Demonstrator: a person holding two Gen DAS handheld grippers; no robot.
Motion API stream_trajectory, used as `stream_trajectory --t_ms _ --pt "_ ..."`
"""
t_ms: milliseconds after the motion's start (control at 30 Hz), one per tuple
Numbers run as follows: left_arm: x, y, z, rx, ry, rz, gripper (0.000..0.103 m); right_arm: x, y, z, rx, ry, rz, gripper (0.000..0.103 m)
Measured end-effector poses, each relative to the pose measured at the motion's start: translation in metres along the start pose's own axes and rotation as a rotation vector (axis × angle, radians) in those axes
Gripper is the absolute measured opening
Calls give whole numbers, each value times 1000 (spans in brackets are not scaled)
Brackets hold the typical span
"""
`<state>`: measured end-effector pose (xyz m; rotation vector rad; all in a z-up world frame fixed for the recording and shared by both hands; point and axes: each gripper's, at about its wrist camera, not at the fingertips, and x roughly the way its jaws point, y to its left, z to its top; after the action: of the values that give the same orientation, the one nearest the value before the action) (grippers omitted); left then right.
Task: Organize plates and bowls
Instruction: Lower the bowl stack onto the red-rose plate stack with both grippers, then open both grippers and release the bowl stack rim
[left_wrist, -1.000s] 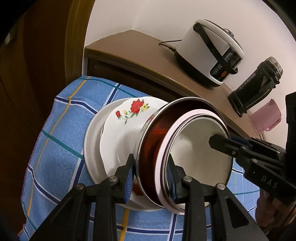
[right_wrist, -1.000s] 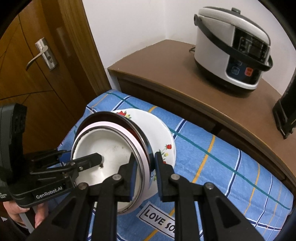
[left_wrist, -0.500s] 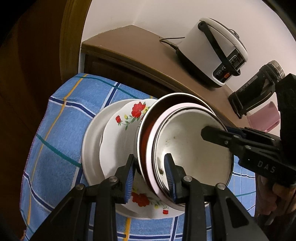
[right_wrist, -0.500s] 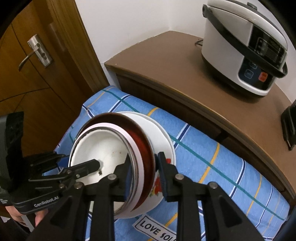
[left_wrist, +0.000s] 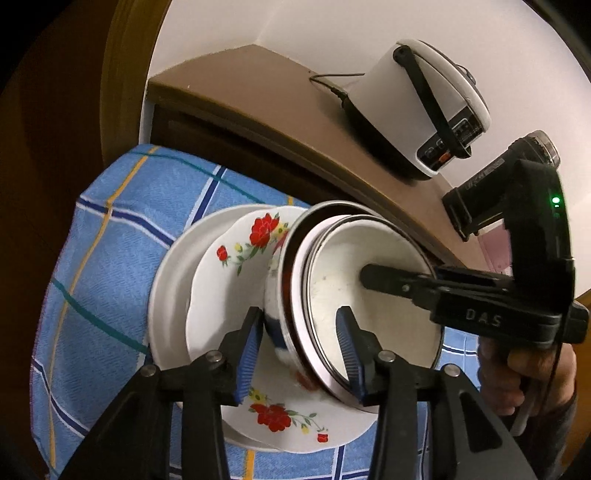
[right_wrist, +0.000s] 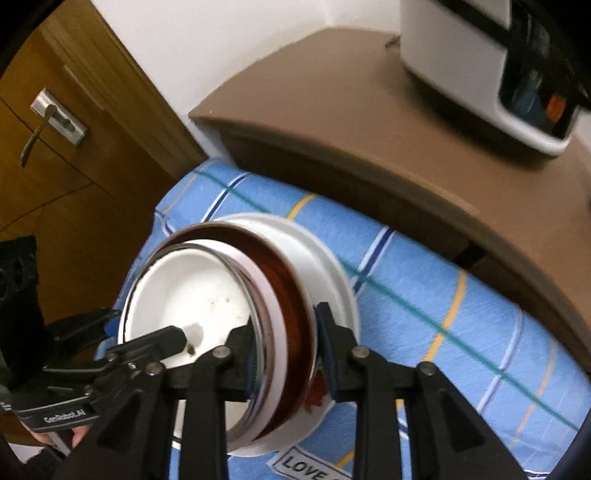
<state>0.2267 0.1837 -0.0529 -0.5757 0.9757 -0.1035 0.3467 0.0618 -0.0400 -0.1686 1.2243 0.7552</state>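
White walls (left_wrist: 295, 29), wooden door (right_wrist: 74, 166), brown cabinet (right_wrist: 369, 122).

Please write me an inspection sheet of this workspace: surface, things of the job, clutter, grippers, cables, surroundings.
Surface: blue checked cloth, with a label reading LOVE at its near edge.
Job's things: nested bowls, tilted, on a flowered plate, which lies on a plain white plate.
Clutter: nothing seen on the cloth.
Grippers: left gripper jaws opening, straddling the bowls' rim; right gripper jaws closed on the opposite rim.
Cables: black cord behind the rice cooker.
Surroundings: brown cabinet, wooden door, black device on the cabinet.
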Motion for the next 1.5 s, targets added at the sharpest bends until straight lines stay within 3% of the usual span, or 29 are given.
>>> stream_trajectory --t_ms 267,367,733,833,933,1067,1200,1267,1367,1400,1500 --pt "-7 1 -8 2 -1 12 44 -4 12 -10 -52 -21 -19 25" --pt "-6 -2 -10 18 -10 26 45 -5 13 -10 -64 -59 -34 30" --pt "-15 -18 -17 111 -99 133 45 -12 8 -17 -48 -106 -54 38" --pt "-19 -21 -19 130 -131 176 46 -26 9 -25 -56 -171 -77 49" --pt "-26 -27 -23 154 -171 226 47 -49 12 -36 -66 -279 -123 52" --pt "-43 -44 -34 216 -259 285 60 -88 17 -63 -86 -447 -195 68" --pt "-58 -62 -44 267 -322 301 64 -113 23 -89 -108 -529 -242 69" --pt "-66 -74 -51 286 -360 304 73 -128 26 -104 -124 -592 -270 73" --pt "-78 -90 -62 315 -447 307 82 -151 31 -132 -152 -732 -346 90" --pt "-80 -94 -65 323 -470 304 83 -157 32 -139 -161 -772 -363 95" --pt "-84 -106 -73 337 -520 306 83 -174 33 -163 -186 -876 -414 97"
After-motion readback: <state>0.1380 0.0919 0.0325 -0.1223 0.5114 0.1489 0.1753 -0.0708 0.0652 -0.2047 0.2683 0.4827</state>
